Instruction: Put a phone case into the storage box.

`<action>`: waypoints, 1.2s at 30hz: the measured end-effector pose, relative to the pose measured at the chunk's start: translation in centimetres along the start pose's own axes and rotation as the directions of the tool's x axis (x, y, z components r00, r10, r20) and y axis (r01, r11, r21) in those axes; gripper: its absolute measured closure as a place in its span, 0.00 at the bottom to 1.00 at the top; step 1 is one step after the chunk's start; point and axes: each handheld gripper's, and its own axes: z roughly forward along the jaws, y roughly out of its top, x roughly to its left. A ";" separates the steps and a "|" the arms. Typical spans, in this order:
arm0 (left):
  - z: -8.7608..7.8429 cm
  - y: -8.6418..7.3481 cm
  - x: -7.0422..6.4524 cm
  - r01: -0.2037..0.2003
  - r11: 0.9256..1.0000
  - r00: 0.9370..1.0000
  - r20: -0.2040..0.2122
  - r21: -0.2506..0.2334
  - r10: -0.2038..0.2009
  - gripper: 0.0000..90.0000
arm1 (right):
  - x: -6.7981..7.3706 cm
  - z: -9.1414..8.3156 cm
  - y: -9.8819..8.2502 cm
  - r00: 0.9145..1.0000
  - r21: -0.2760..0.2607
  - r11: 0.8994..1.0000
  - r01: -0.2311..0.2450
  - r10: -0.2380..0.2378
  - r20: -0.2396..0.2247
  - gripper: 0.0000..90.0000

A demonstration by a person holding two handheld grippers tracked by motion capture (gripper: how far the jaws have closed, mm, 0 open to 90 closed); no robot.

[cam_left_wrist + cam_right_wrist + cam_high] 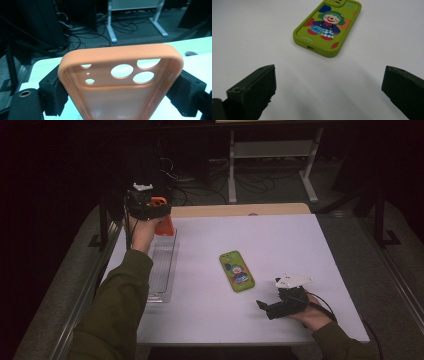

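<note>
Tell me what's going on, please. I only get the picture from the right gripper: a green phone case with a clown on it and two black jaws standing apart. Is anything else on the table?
Observer: Yes, a clear plastic tray lies along the table's left edge.
Operator: Is the other hand busy?
Observer: The left gripper is shut on an orange phone case, pads pressing its two long sides.
Operator: Where is it holding that?
Observer: Over the far end of the tray, upright, camera holes on top.
Operator: And my green case?
Observer: It lies flat mid-table, just ahead of the right gripper.
</note>
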 end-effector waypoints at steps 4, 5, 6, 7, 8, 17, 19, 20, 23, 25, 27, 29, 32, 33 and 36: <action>0.9 -0.8 0.1 0.015 1.000 0.999 -0.029 0.016 -0.015 0.17 | 0.0 0.0 0.0 1.000 0.003 1.000 0.002 -0.002 -0.002 0.00; 1.0 -1.0 0.2 0.009 0.999 1.000 -0.029 0.032 -0.008 0.17 | -0.1 0.0 0.0 1.000 0.004 1.000 0.019 -0.019 0.004 0.00; 1.1 -1.2 0.2 0.012 0.999 1.000 -0.028 0.038 -0.011 0.17 | -0.1 0.0 0.0 1.000 0.007 1.000 0.024 -0.024 0.006 0.00; 1.4 -1.4 0.2 0.018 0.999 0.999 -0.034 0.046 -0.017 0.17 | -0.1 0.0 0.0 1.000 0.006 1.000 0.022 -0.022 0.005 0.00; 1.6 -1.6 0.3 0.022 0.999 0.999 -0.036 0.043 -0.020 0.17 | 0.0 0.0 0.0 1.000 0.003 1.000 0.010 -0.010 -0.002 0.00; 3.0 -2.8 0.4 0.034 0.996 0.998 -0.051 0.087 -0.029 0.17 | 0.0 0.0 0.0 1.000 0.004 1.000 -0.002 0.002 -0.001 0.00; 3.2 -3.0 0.4 0.027 0.995 0.998 -0.059 0.096 -0.021 0.17 | 0.0 0.0 0.0 1.000 0.002 1.000 0.001 -0.001 0.000 0.00; 3.4 -3.1 0.3 0.037 0.994 0.998 -0.057 0.102 -0.031 0.17 | 0.0 0.0 0.0 1.000 0.004 1.000 -0.003 0.003 0.000 0.00; 3.7 -3.3 0.3 0.042 0.993 0.998 -0.059 0.107 -0.036 0.17 | 0.0 0.0 0.0 1.000 0.004 1.000 -0.002 0.002 0.000 0.00; 3.9 -3.4 0.3 0.037 0.993 0.998 -0.058 0.115 -0.030 0.16 | 0.0 0.0 0.0 1.000 0.003 1.000 0.000 0.000 0.000 0.00; 4.0 -3.4 0.2 0.035 0.992 0.997 -0.066 0.118 -0.027 0.16 | 0.0 0.0 0.0 1.000 0.000 1.000 -0.007 0.007 0.001 0.00; 4.2 -3.4 0.1 0.033 0.993 0.997 -0.073 0.111 -0.025 0.16 | 0.0 0.0 0.0 1.000 0.000 1.000 0.001 -0.001 0.002 0.00; 4.3 -3.5 0.0 0.022 0.994 0.997 -0.079 0.108 -0.013 0.16 | 0.0 0.0 0.0 1.000 0.003 1.000 0.000 0.000 0.001 0.00; 4.4 -3.5 0.0 0.016 0.994 0.997 -0.078 0.105 -0.008 0.15 | 0.1 0.0 0.0 1.000 0.001 1.000 -0.007 0.007 0.001 0.00; 4.5 -3.5 -0.1 0.001 0.994 0.997 -0.077 0.107 0.007 0.15 | 0.0 0.0 0.0 1.000 -0.002 1.000 -0.001 0.001 0.002 0.00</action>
